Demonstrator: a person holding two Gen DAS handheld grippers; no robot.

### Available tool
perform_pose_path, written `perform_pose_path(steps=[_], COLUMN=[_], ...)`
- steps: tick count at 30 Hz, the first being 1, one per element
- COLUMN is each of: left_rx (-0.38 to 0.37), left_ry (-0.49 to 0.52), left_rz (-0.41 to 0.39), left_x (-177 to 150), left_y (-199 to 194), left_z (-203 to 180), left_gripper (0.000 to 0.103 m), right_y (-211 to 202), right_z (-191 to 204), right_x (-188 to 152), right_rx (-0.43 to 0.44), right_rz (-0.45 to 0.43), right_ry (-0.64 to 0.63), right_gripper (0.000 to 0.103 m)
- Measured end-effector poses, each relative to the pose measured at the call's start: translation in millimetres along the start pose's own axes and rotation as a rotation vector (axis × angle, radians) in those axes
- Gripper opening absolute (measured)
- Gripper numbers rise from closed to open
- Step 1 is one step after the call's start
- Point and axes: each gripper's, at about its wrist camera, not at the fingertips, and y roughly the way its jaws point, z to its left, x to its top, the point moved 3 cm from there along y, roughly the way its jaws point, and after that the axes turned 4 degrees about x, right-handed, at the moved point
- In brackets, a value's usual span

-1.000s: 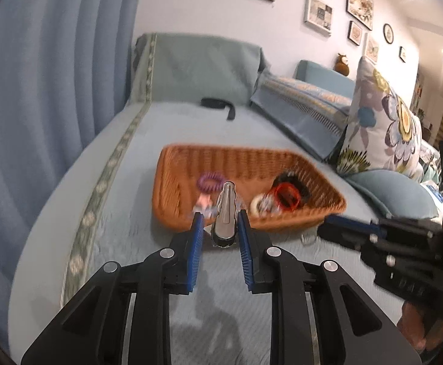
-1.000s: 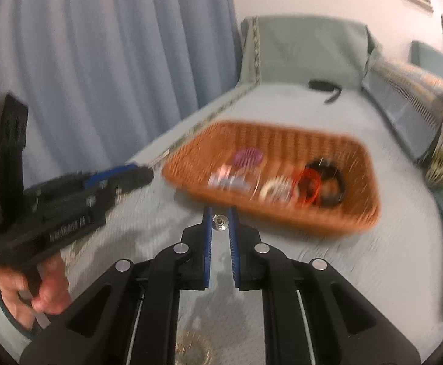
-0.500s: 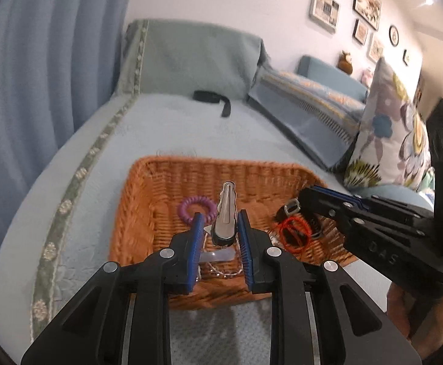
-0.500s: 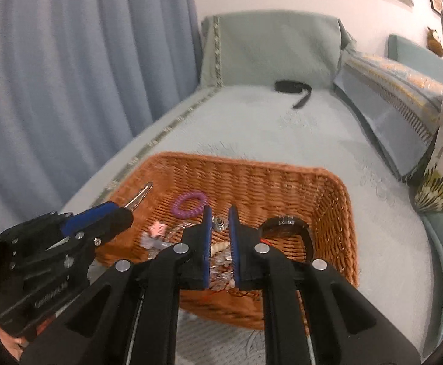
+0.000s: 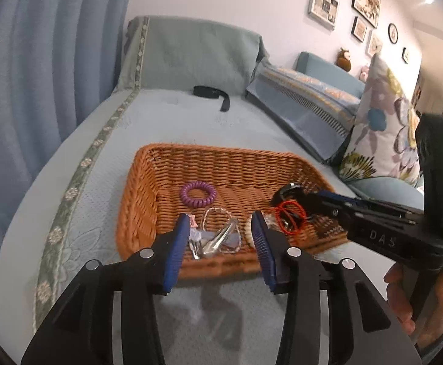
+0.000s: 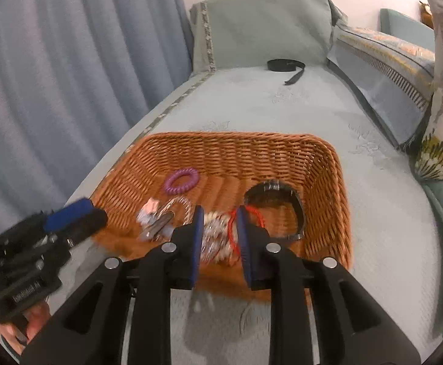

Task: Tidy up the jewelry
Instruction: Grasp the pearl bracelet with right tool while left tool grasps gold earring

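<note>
Both grippers hang over the basket's (image 5: 136, 200) near rim. Left gripper (image 5: 221, 234) and right gripper (image 6: 220, 228): jaws just opened, nothing pinched. Silver hair clip (image 5: 220, 238) lies inside. Bedspread (image 5: 191, 121) beyond is open.

Both claws just opened; the silver clip (image 5: 220, 238) dropped into the basket (image 5: 221, 158).

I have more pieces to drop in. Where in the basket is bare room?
In the wicker basket, the far strip between the back wall and the purple coil tie is bare. The near half is crowded: silver clip, red cord, black watch.
</note>
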Motion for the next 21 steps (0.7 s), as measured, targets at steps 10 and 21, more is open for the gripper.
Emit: perform_pose_path(steps=[10, 21], left_rx=[-0.013, 0.011], left_ry=[-0.026, -0.092], left_rz=[-0.02, 0.065], left_x=[-54.0, -131.0], left_y=[-87.2, -97.0], left_z=[-16.7, -13.8], left_gripper=[0.043, 0.043], right_y=[-76.6, -69.6], right_z=[32.9, 60.0], right_x=[-78.7, -168.6], right_rx=[0.091, 0.09], right_rz=[0.026, 0.129], right_ry=[-0.066, -0.132], right_gripper=[0.039, 0.033])
